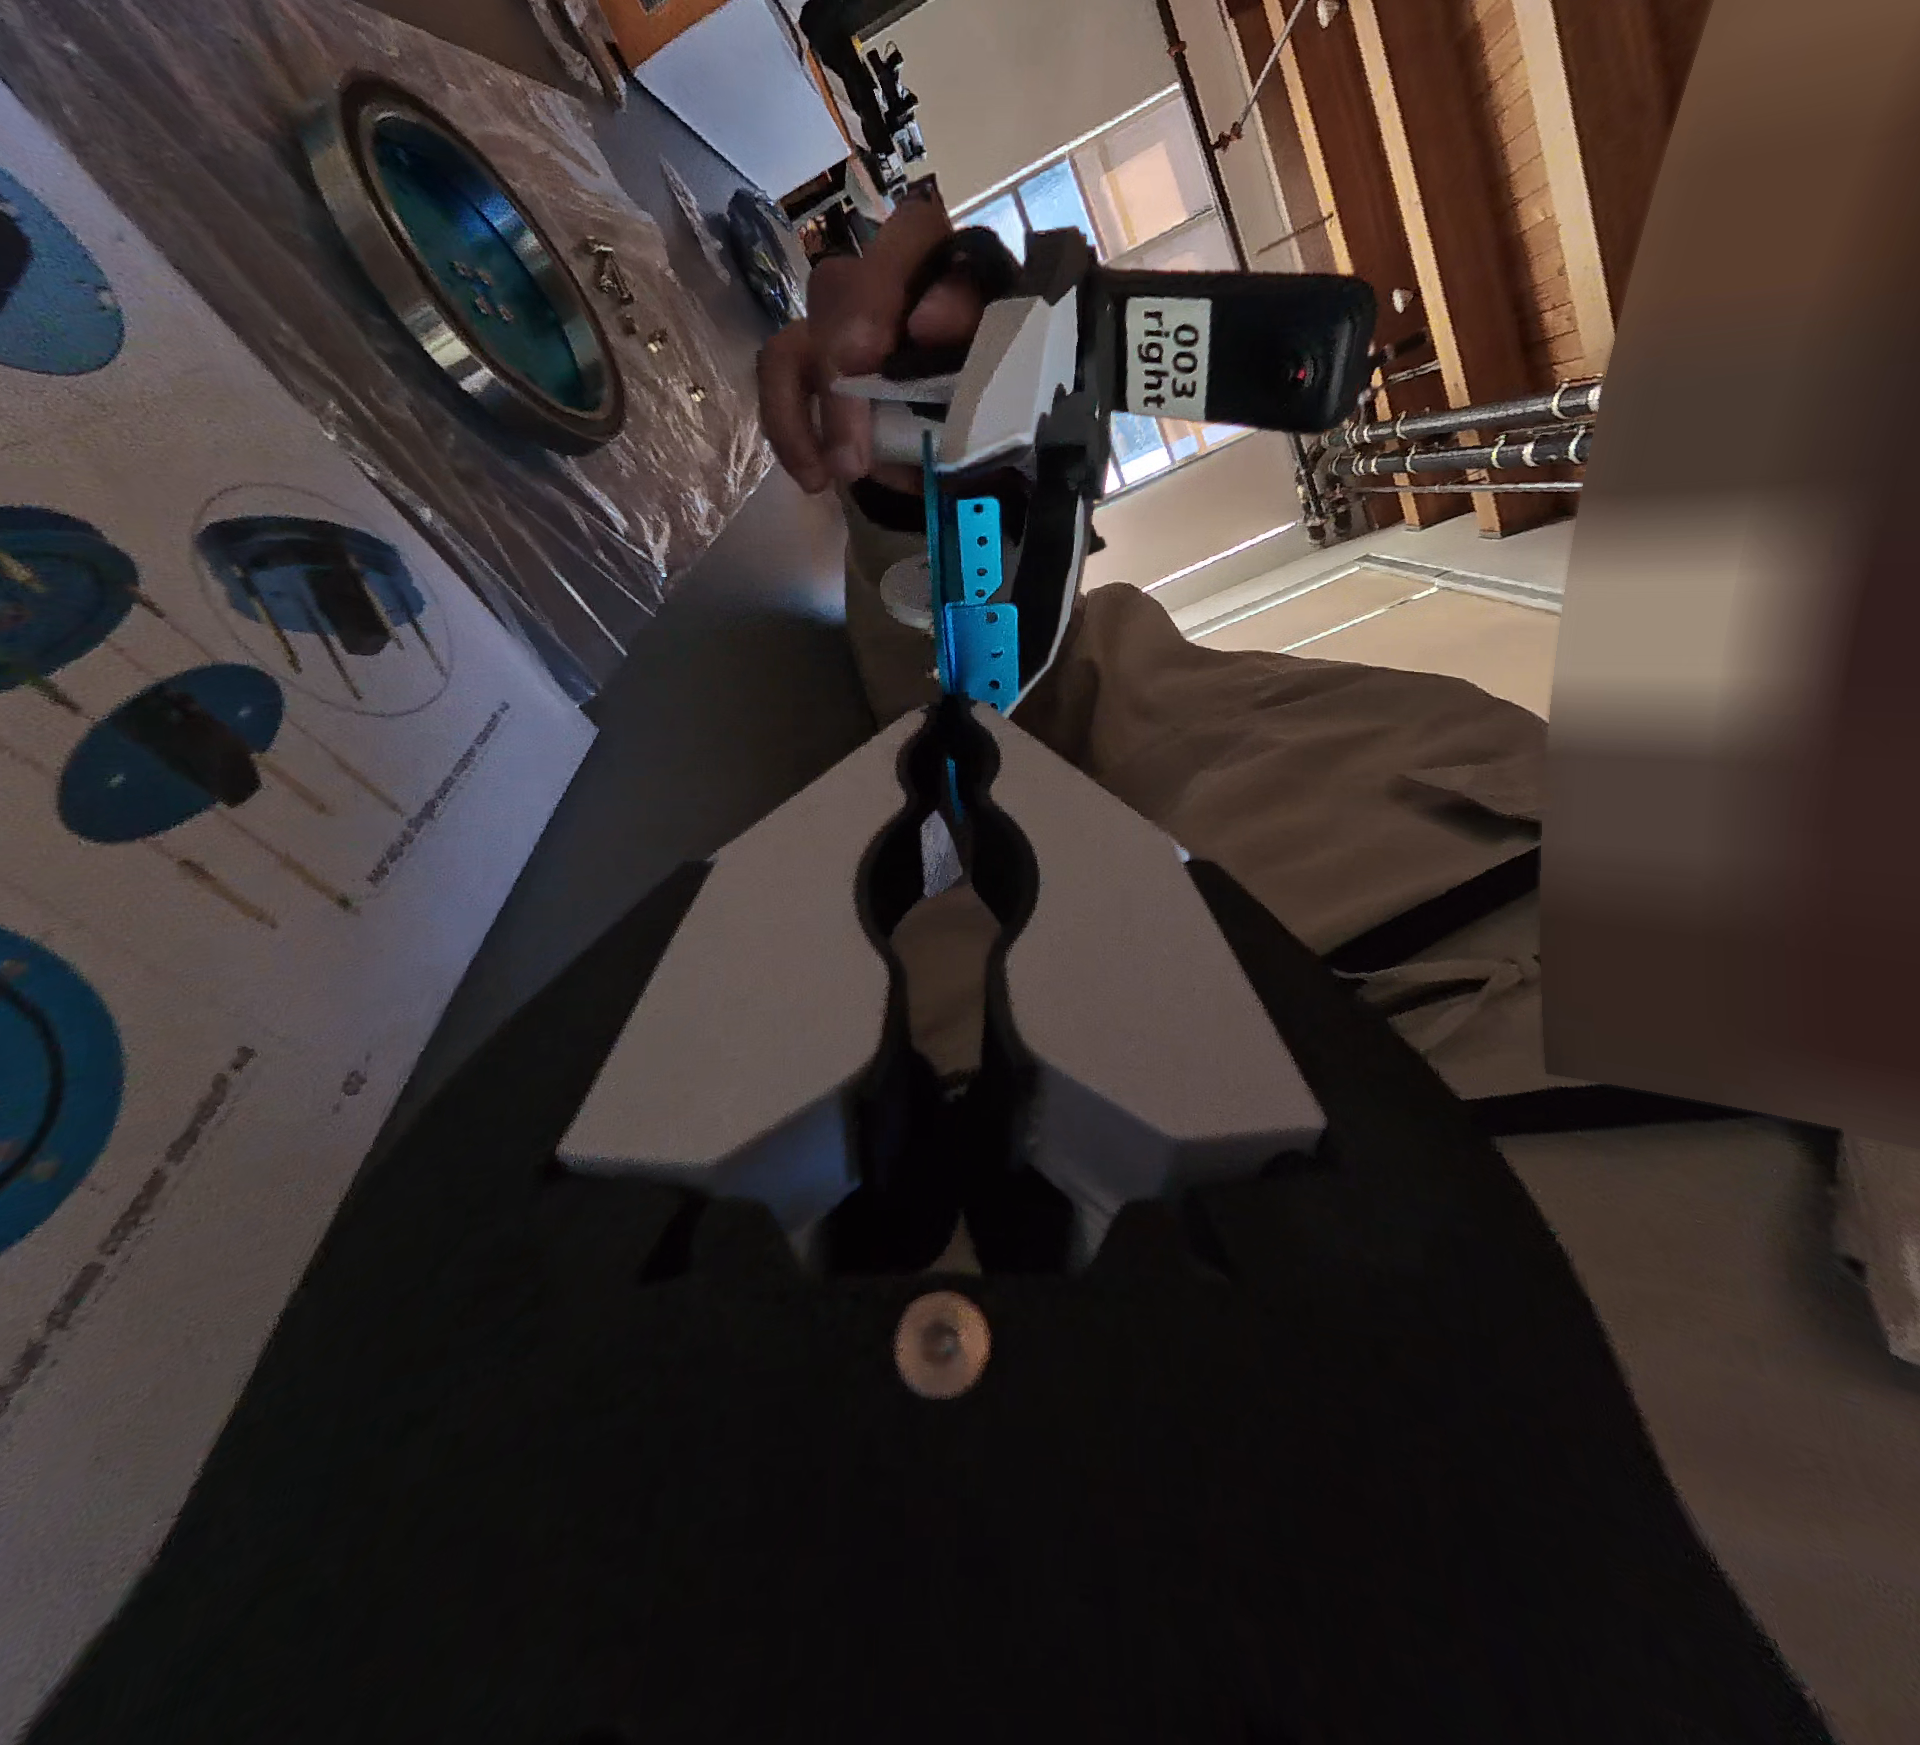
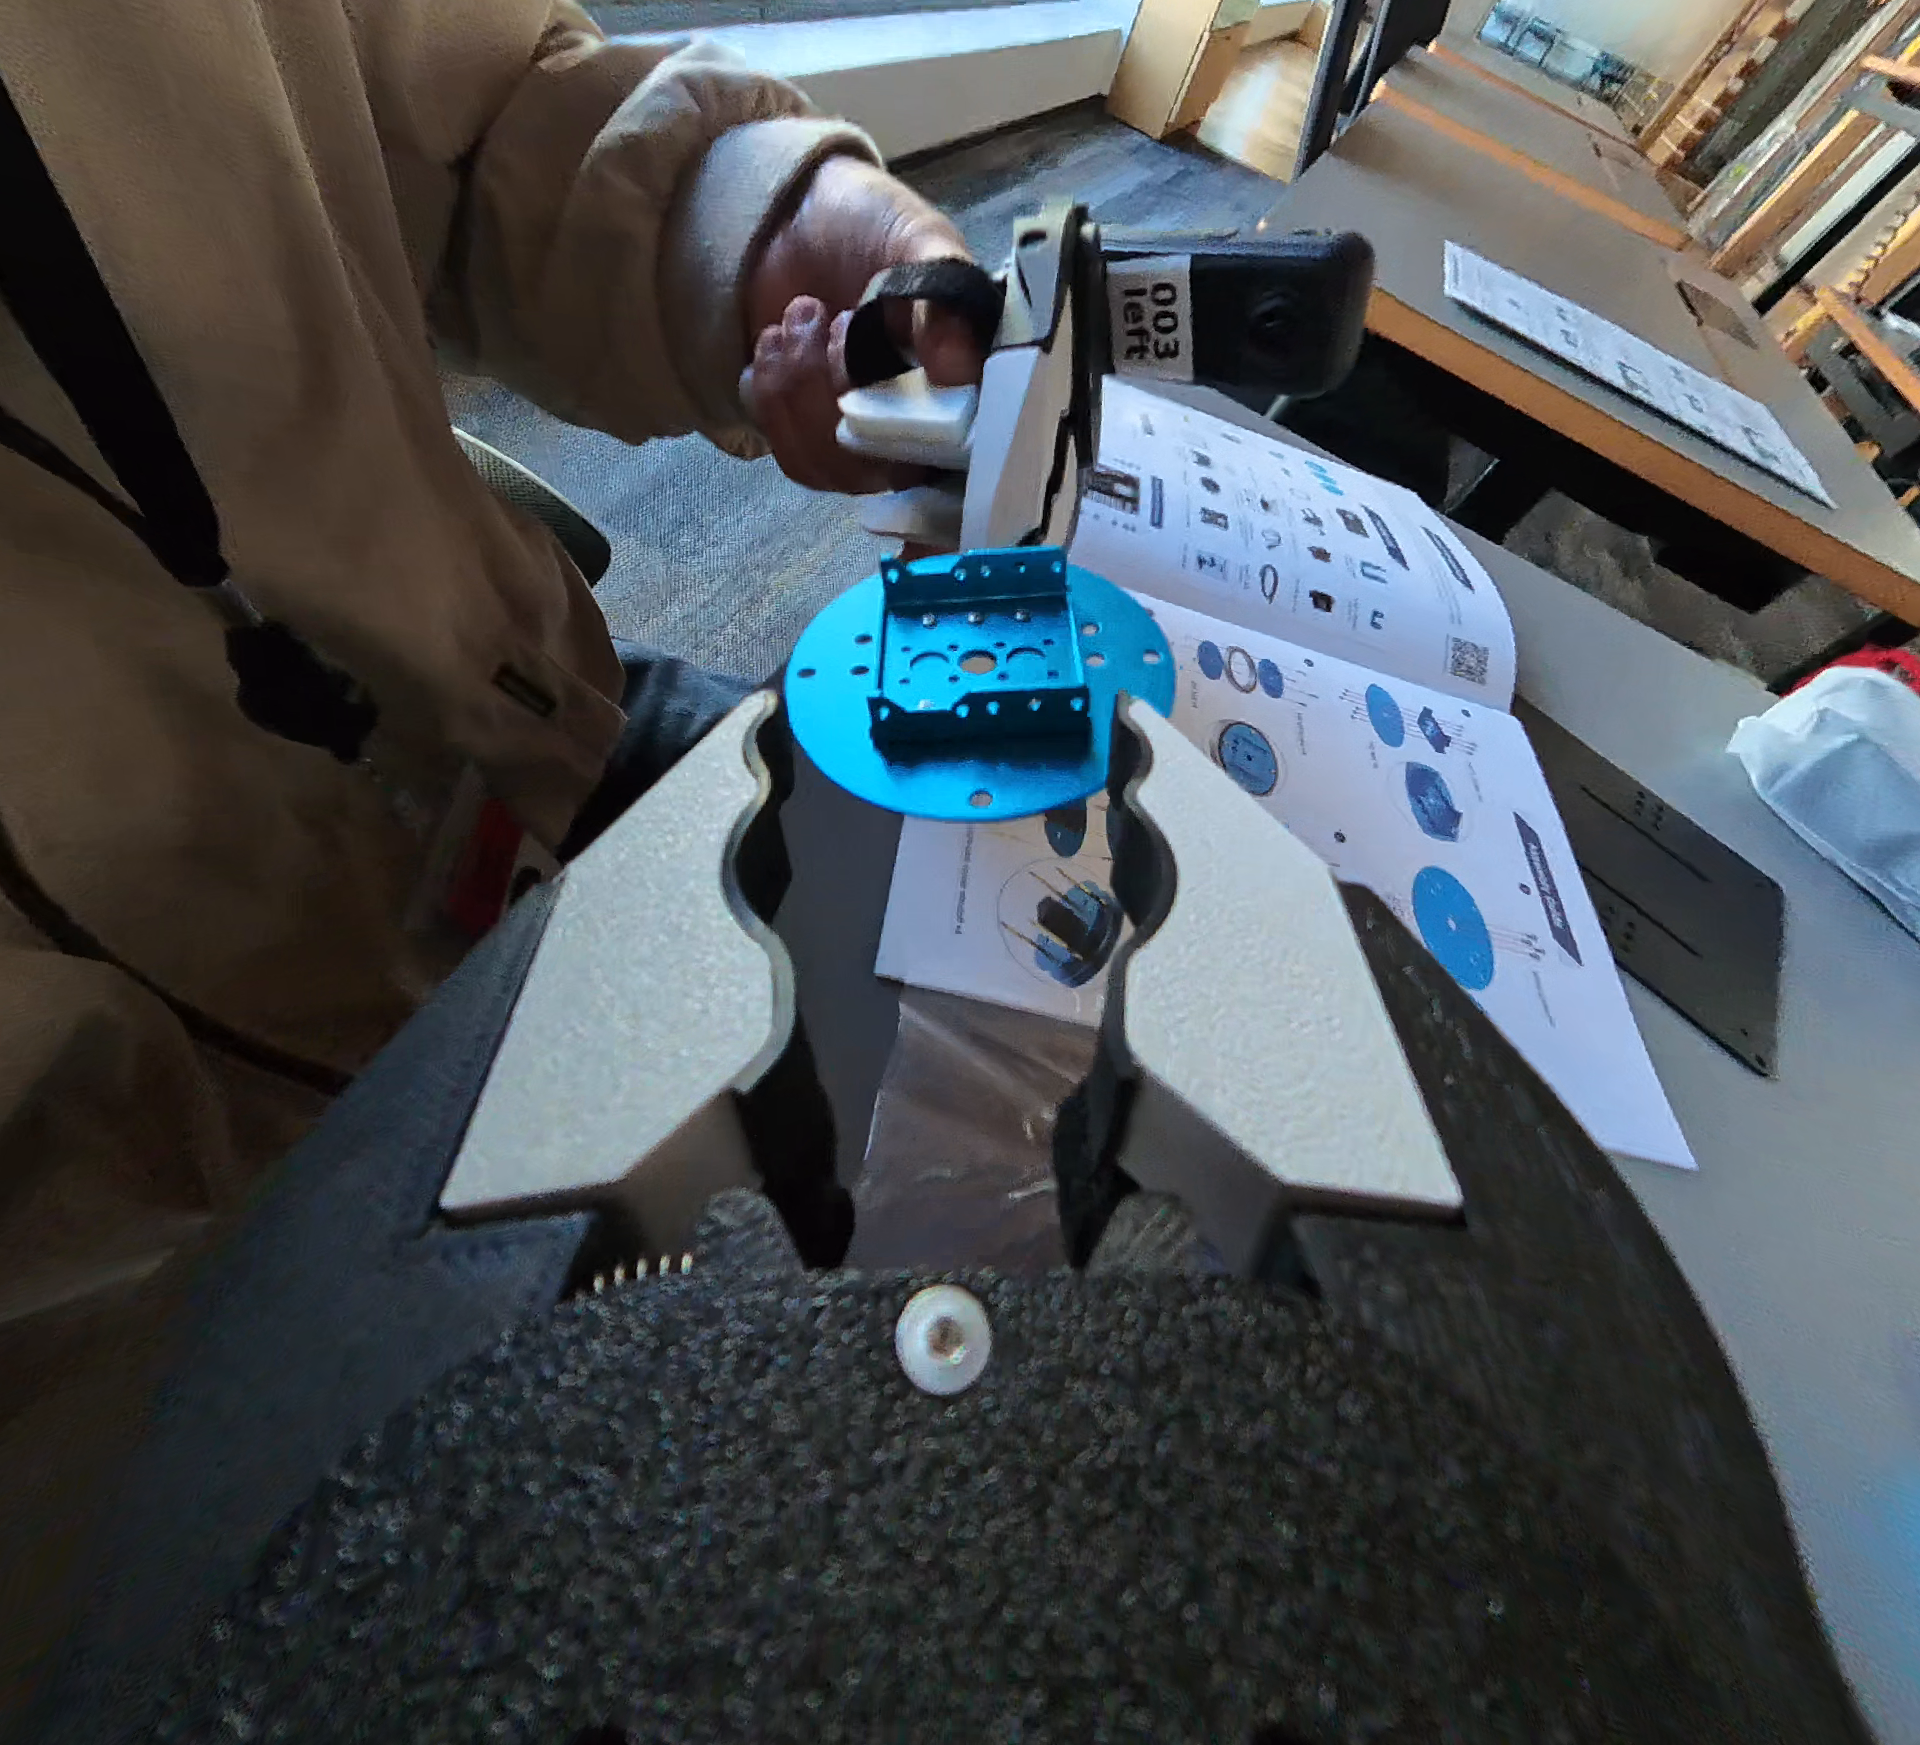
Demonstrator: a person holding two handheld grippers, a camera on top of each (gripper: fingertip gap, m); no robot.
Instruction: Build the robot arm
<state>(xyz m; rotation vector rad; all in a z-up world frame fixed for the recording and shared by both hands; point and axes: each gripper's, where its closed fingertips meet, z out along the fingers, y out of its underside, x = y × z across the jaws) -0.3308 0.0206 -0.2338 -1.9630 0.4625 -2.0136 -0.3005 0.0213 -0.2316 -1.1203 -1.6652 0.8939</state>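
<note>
Grip status, left gripper (image 1: 951, 719): fingers pressed together on the rim of a blue round plate (image 2: 977, 687), which is held in the air above the desk edge. In the left wrist view the plate (image 1: 948, 594) appears edge-on, running forward from between the fingertips. In the right wrist view the same gripper (image 2: 1023, 542) comes down from above and clamps the plate's far edge; a hand (image 2: 842, 324) in a tan sleeve (image 2: 582, 241) holds its handle.

A blue perforated U-bracket (image 2: 977, 656) sits on the plate's face, side walls raised away from the plate.

Right gripper (image 2: 945, 729): fingers spread wide, nothing between them. Its tips sit just beside the plate's near edge, one to each side; contact cannot be determined. In the left wrist view this gripper (image 1: 1023, 594) stands just beyond the plate, held by the other hand (image 1: 842, 376).

Below the plate, an open instruction sheet (image 2: 1351, 708) with blue diagrams lies on the grey desk (image 2: 1766, 1176). A black flat panel (image 2: 1683, 926) lies beside the sheet. In the left wrist view, a metal ring with a blue disc inside (image 1: 468, 282) rests on a clear plastic wrap (image 1: 582, 168), with small screws (image 1: 623, 293) near it.
</note>
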